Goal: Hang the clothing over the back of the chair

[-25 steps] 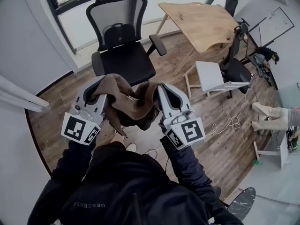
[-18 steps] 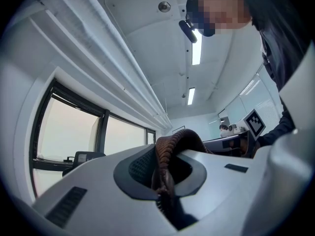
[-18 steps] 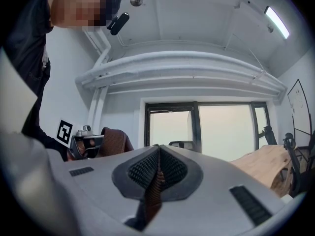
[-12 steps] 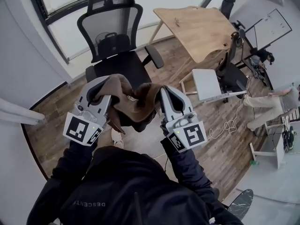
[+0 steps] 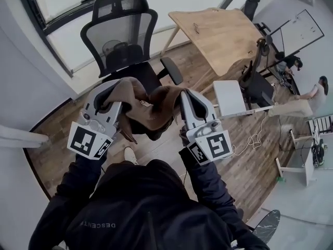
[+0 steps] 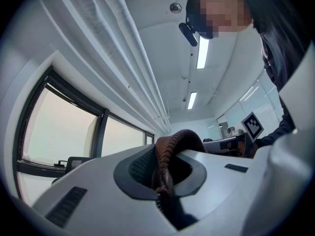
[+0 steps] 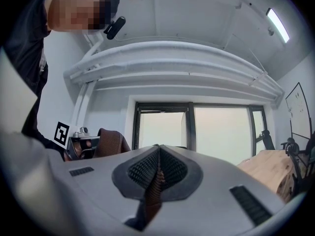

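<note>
Clothing (image 5: 148, 107) crosswise between left gripper (image 5: 108, 95) and right gripper (image 5: 186, 97); chair (image 5: 122, 35) ahead

Chair (image 5: 122, 33) behind clothing (image 5: 151, 108), desk (image 5: 218, 33) right of chair

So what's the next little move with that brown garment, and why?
Probably raise it and carry it forward over the top of the chair back. The left gripper and right gripper are each shut on the brown garment, which hangs bunched between them, short of that mesh back, and nothing is draped there yet.
</note>
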`<control>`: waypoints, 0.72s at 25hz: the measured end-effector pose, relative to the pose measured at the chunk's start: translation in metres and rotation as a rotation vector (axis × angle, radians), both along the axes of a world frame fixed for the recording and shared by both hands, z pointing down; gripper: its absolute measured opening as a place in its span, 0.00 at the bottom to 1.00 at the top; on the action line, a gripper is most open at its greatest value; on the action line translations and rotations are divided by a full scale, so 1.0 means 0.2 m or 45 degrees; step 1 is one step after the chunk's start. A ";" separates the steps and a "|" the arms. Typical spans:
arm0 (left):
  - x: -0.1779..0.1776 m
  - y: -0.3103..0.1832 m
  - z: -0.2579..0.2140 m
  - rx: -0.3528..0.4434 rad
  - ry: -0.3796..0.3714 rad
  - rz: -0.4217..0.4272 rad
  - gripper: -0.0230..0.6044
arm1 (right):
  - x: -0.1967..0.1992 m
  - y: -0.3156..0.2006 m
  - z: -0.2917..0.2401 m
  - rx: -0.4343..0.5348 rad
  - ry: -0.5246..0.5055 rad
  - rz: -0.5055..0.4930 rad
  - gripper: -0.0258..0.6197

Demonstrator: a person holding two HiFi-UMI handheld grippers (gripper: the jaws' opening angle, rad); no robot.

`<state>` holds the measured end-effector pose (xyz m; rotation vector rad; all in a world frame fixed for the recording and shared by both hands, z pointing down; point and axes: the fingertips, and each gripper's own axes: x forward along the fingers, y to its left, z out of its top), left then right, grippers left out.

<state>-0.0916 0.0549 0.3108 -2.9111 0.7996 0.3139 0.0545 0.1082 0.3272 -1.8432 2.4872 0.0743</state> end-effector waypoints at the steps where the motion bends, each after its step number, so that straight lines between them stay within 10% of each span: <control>1: 0.00 -0.04 -0.01 -0.002 0.004 -0.001 0.09 | 0.01 -0.04 -0.01 0.001 0.001 0.004 0.06; 18: 0.29 -0.62 -0.11 0.053 -0.012 -0.251 0.09 | 0.28 -0.72 -0.13 0.060 0.005 -0.276 0.06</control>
